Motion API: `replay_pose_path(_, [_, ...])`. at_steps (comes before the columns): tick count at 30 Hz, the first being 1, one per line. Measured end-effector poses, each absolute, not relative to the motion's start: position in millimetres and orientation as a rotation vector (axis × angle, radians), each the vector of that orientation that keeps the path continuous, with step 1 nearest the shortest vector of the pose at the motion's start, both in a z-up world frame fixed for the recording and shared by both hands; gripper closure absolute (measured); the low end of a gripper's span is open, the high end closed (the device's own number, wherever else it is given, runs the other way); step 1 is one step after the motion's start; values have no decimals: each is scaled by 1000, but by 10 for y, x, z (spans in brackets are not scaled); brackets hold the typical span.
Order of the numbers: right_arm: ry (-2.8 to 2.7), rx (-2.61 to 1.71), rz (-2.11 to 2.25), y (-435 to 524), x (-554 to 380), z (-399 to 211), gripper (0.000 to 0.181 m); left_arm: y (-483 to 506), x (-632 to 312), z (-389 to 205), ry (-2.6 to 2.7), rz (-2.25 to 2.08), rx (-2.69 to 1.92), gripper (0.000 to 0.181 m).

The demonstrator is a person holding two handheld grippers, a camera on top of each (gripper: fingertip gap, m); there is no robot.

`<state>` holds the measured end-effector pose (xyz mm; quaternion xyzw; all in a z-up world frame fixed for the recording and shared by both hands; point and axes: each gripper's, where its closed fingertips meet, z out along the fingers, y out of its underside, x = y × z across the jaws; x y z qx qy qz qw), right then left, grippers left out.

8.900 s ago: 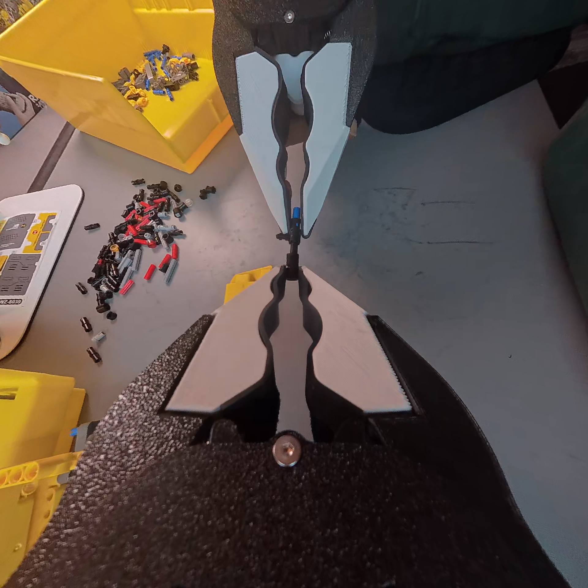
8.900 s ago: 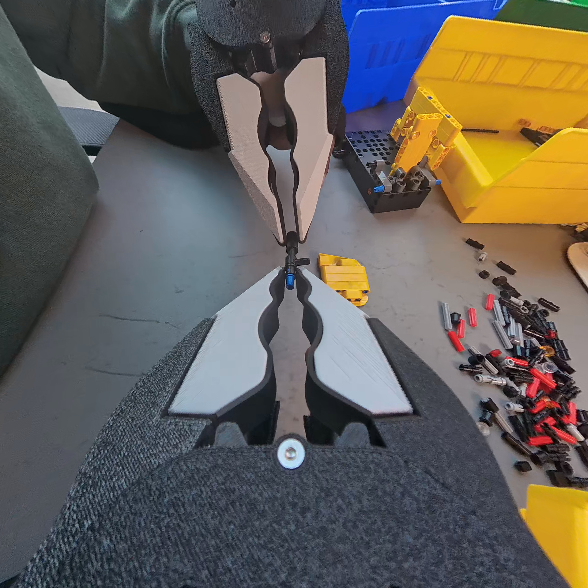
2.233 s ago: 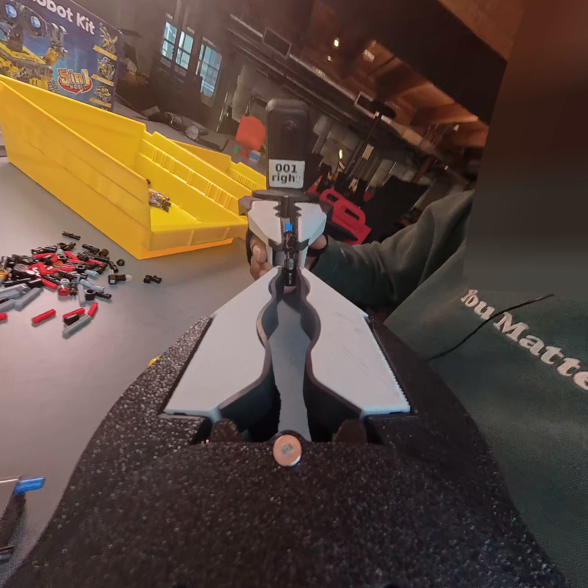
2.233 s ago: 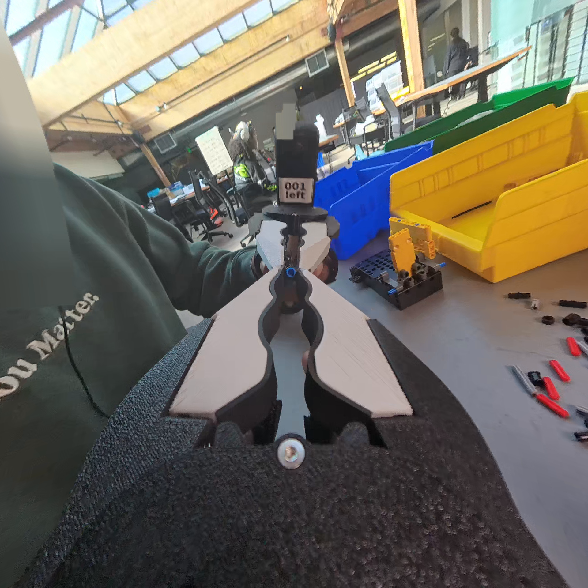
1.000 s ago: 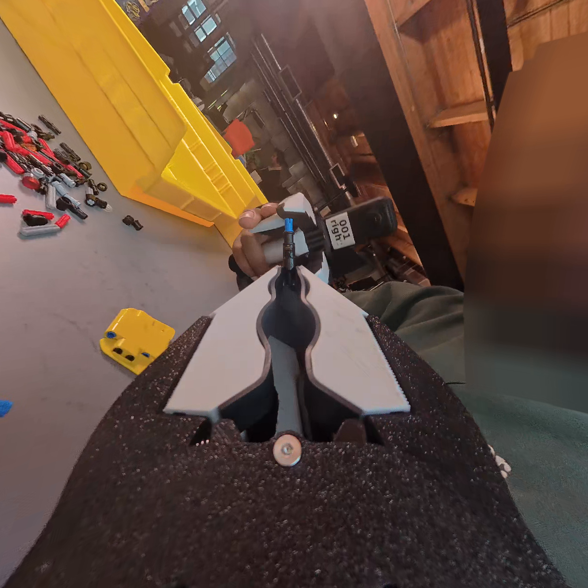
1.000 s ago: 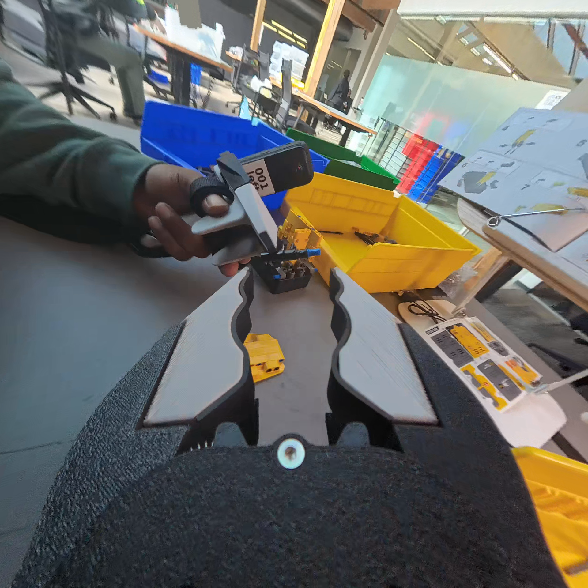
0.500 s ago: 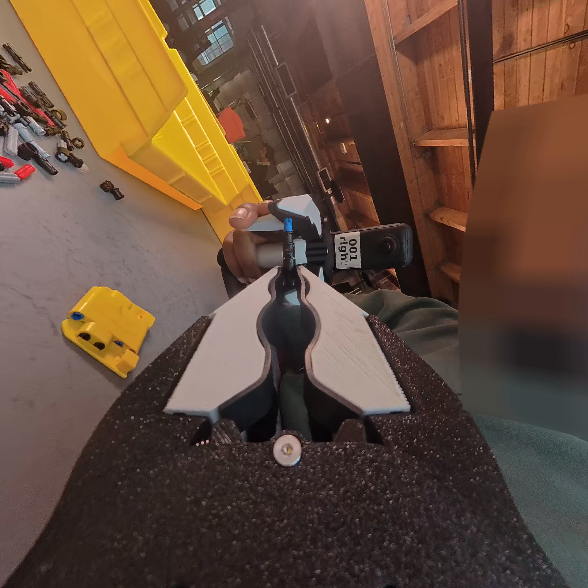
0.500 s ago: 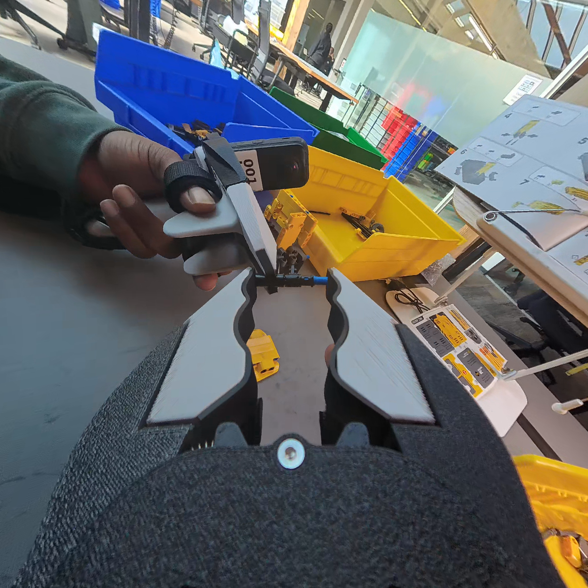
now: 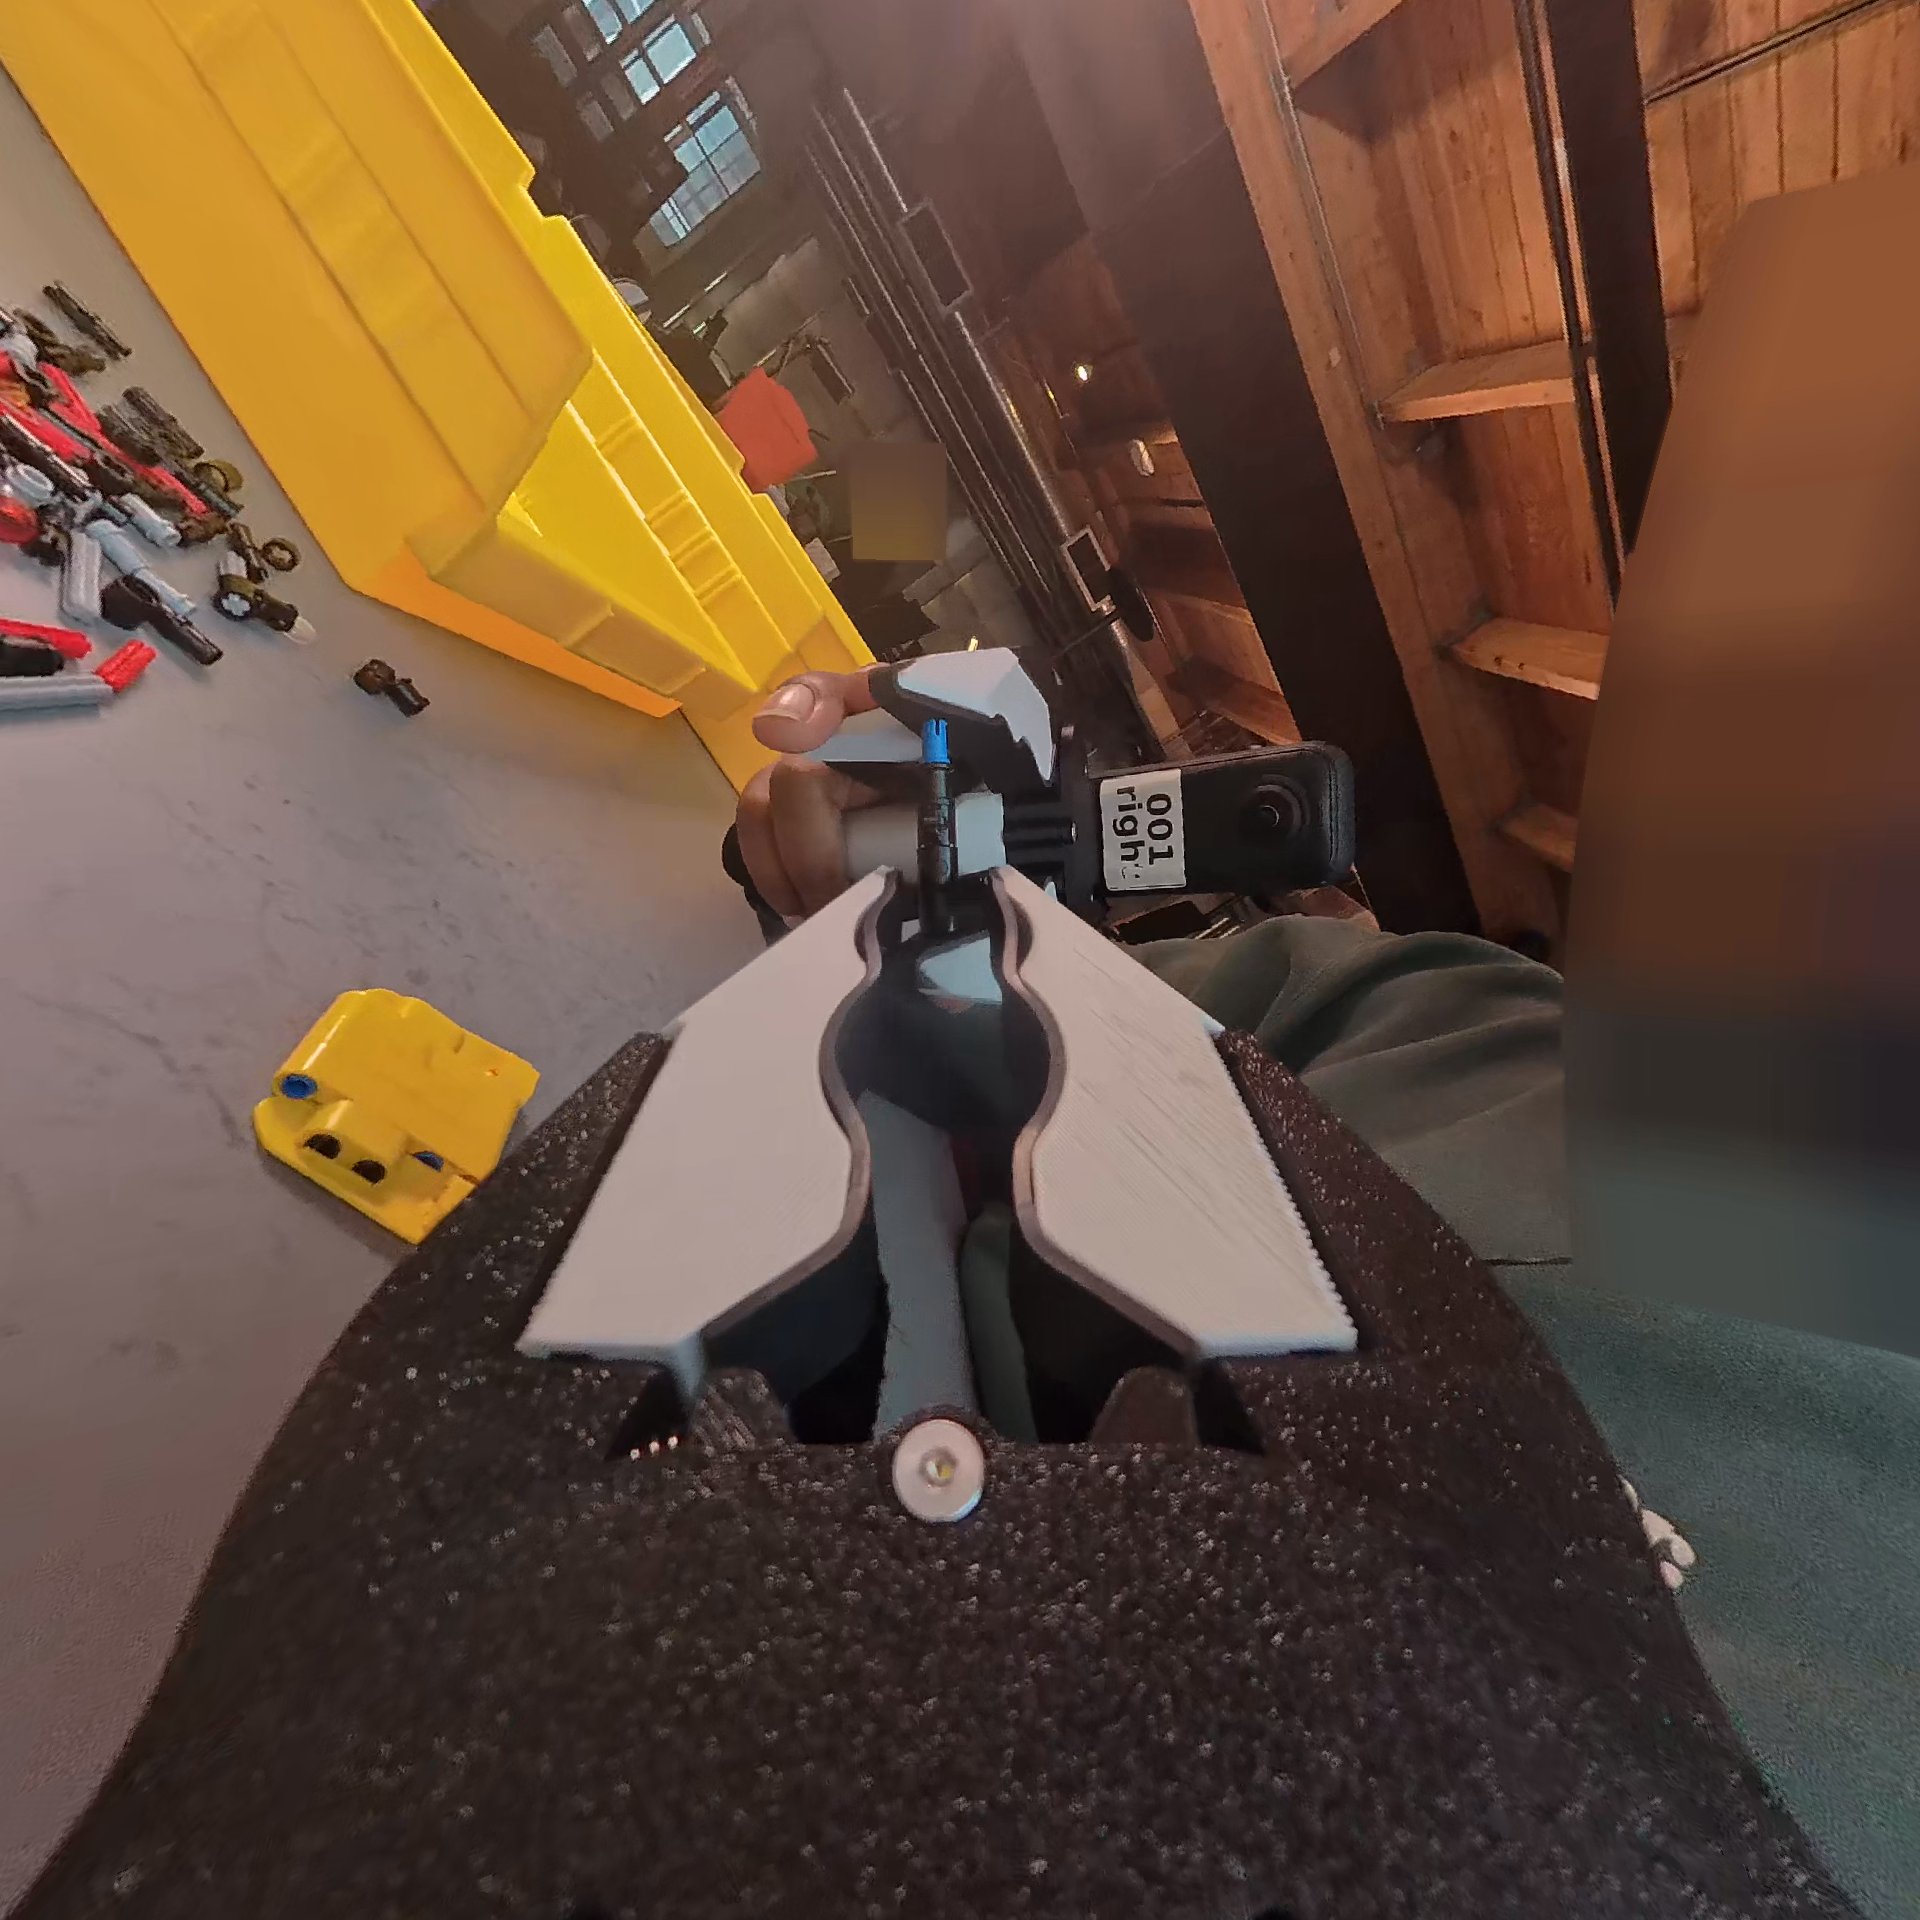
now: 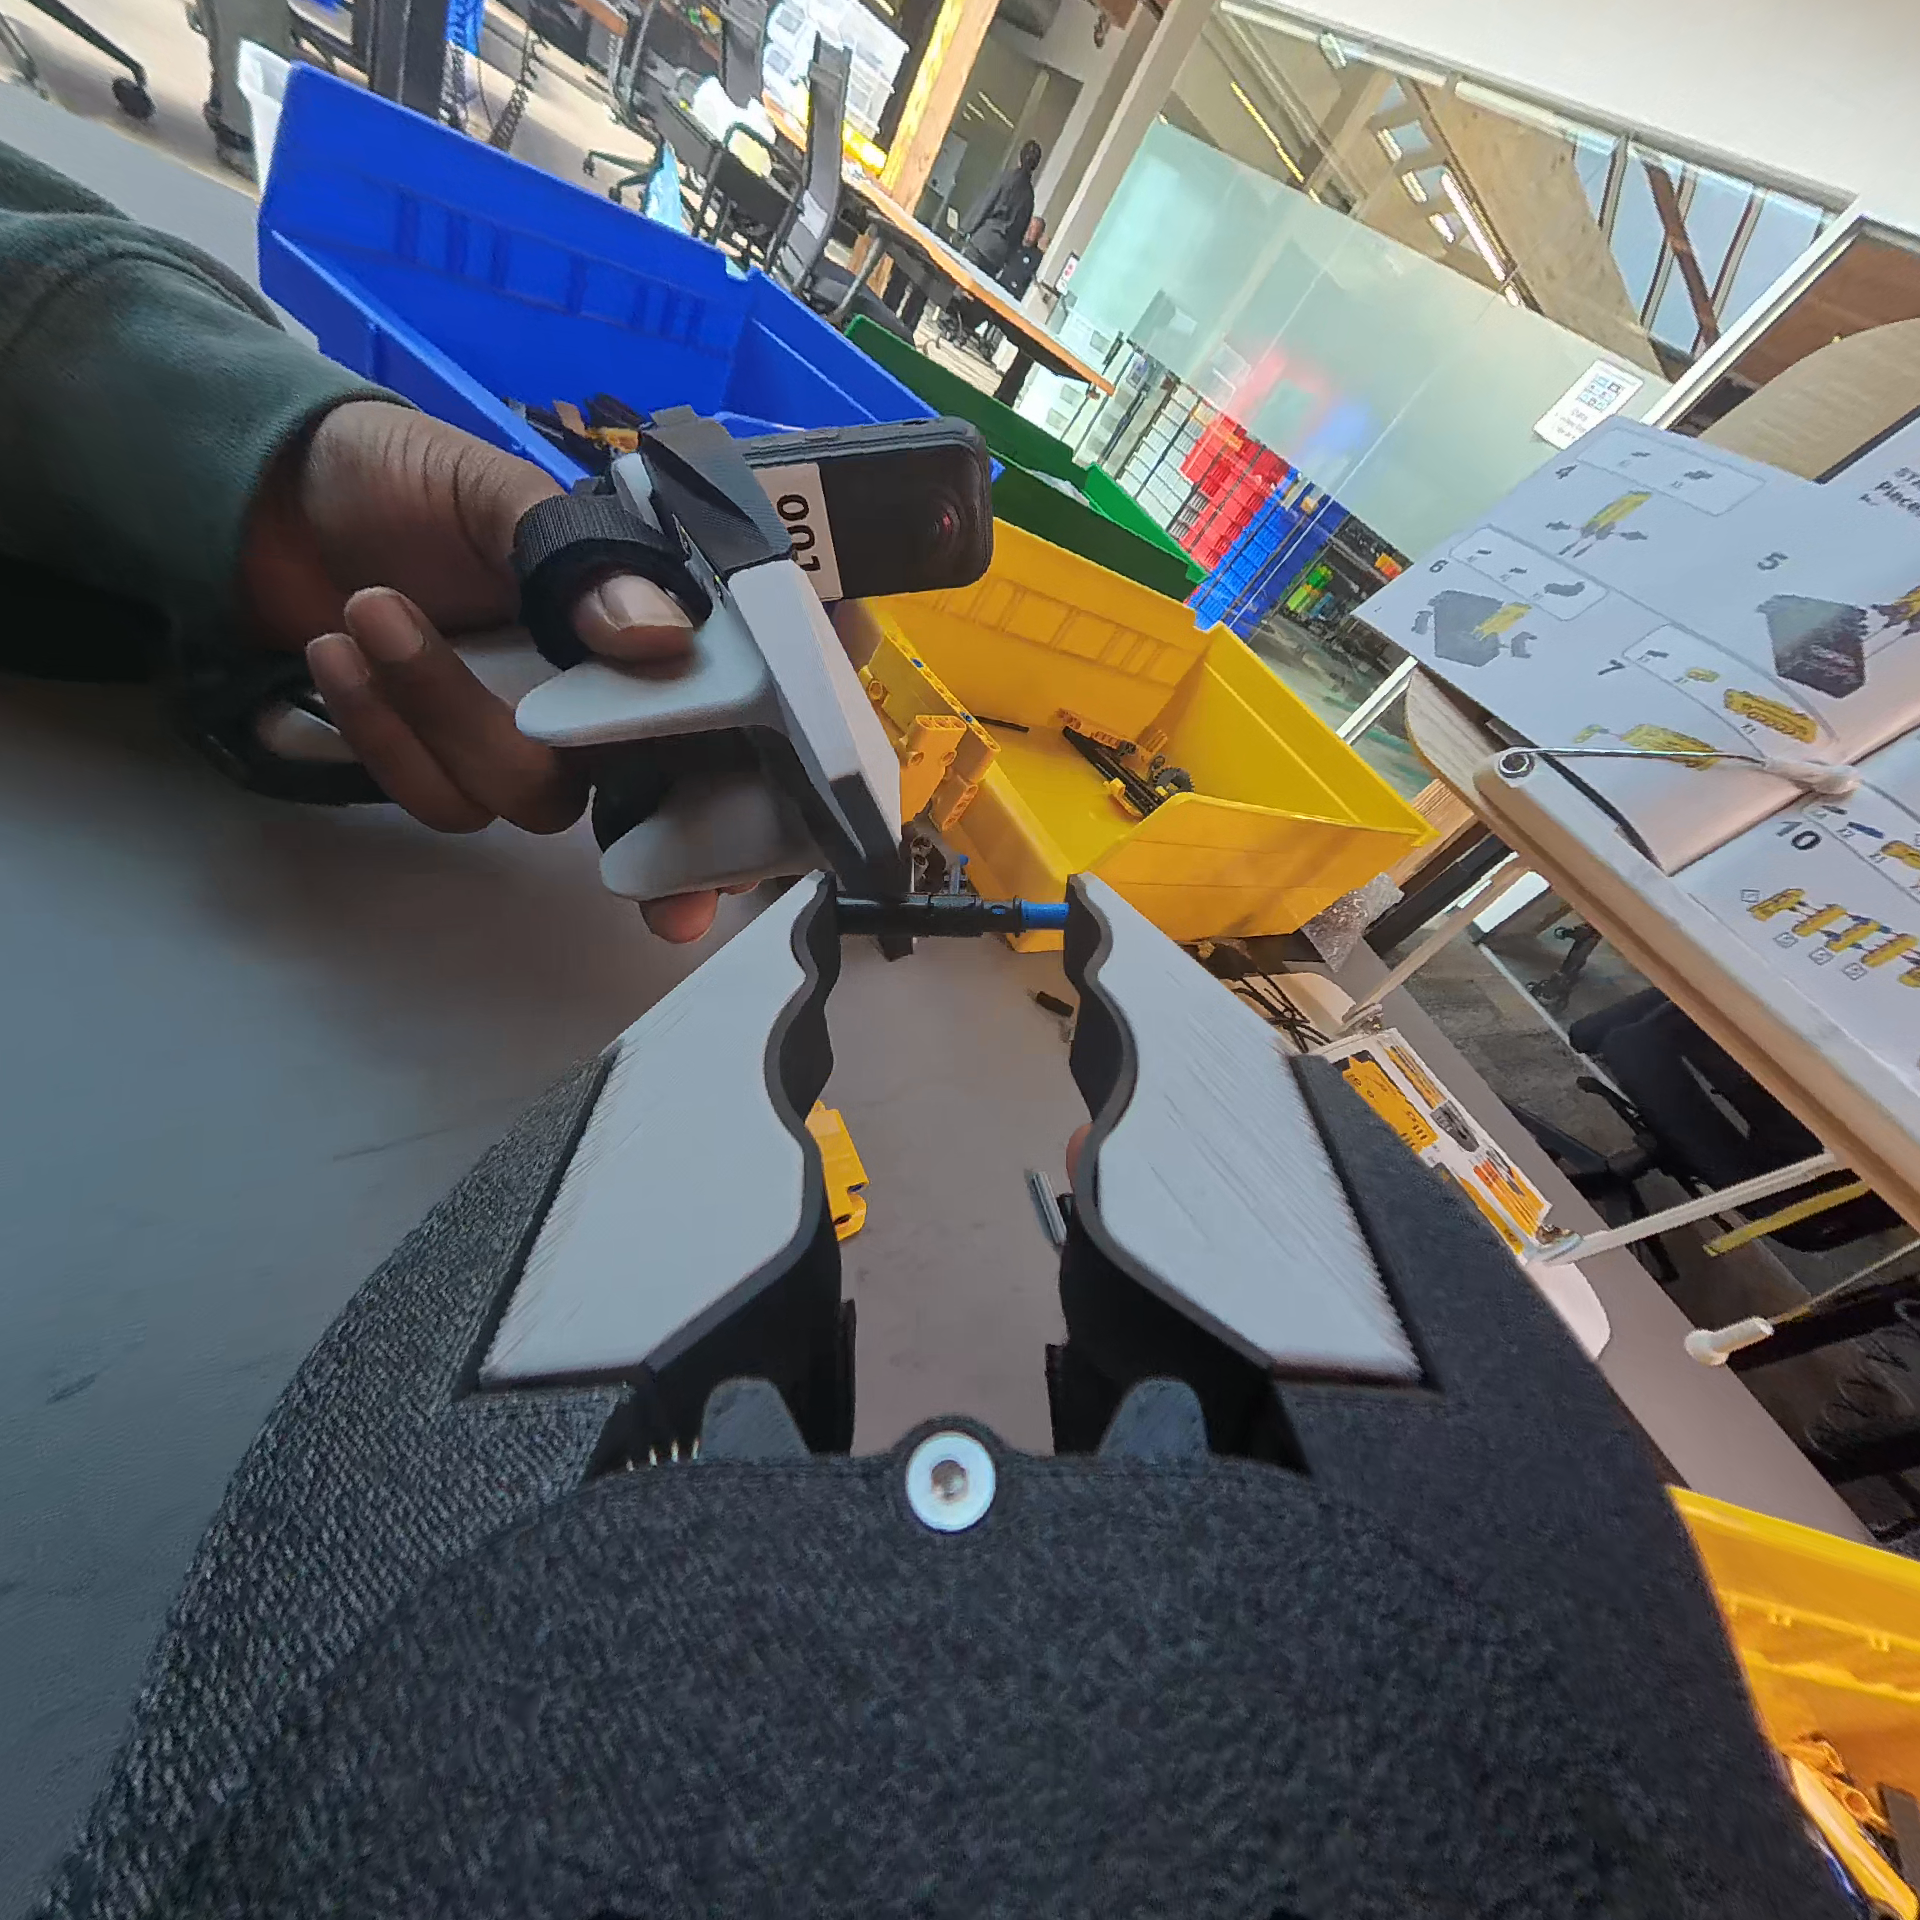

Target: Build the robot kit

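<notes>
left tool [image 9: 940, 904] pinching base of thin black axle with blue tip [image 10: 951, 914], held above tabletop [image 10: 208, 1039], well clear of its edges. right tool [image 10: 951, 935] spread wide, axle lying crosswise between fingertips, blue end just beside right fingertip.

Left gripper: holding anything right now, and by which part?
Yes. The left gripper is shut on the black end of a thin black axle pin with a blue tip. The right gripper is open, holding nothing.
</notes>
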<state>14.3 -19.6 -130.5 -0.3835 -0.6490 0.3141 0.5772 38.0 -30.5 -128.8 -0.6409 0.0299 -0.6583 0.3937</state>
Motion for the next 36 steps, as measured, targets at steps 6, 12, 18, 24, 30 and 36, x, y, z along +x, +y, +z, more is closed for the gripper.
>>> replay_pose_path(6, [-1482, -869, 729, -195, 154, -1244, 138, -322, 429, -1282, 131, -1638, -1631, 164])
replay_pose_path(12, [-1502, -819, 714, -248, 150, -1265, 138, -361, 435, -1322, 261, -1517, -1686, 171])
replay_pose_path(18, [-1586, -807, 711, -276, 199, -1391, 142, -374, 358, -1461, 464, -1200, -1791, 175])
replay_pose_path(24, [-1652, -813, 668, -224, 272, -1468, 168, -389, 296, -1495, 582, -1039, -1807, 175])
replay_pose_path(30, [-1749, -842, 708, -270, 319, -1605, 174, -429, 318, -1545, 672, -980, -1803, 175])
replay_pose_path(36, [-1818, -868, 803, -411, 337, -1689, 167, -480, 399, -1615, 763, -926, -1814, 175])
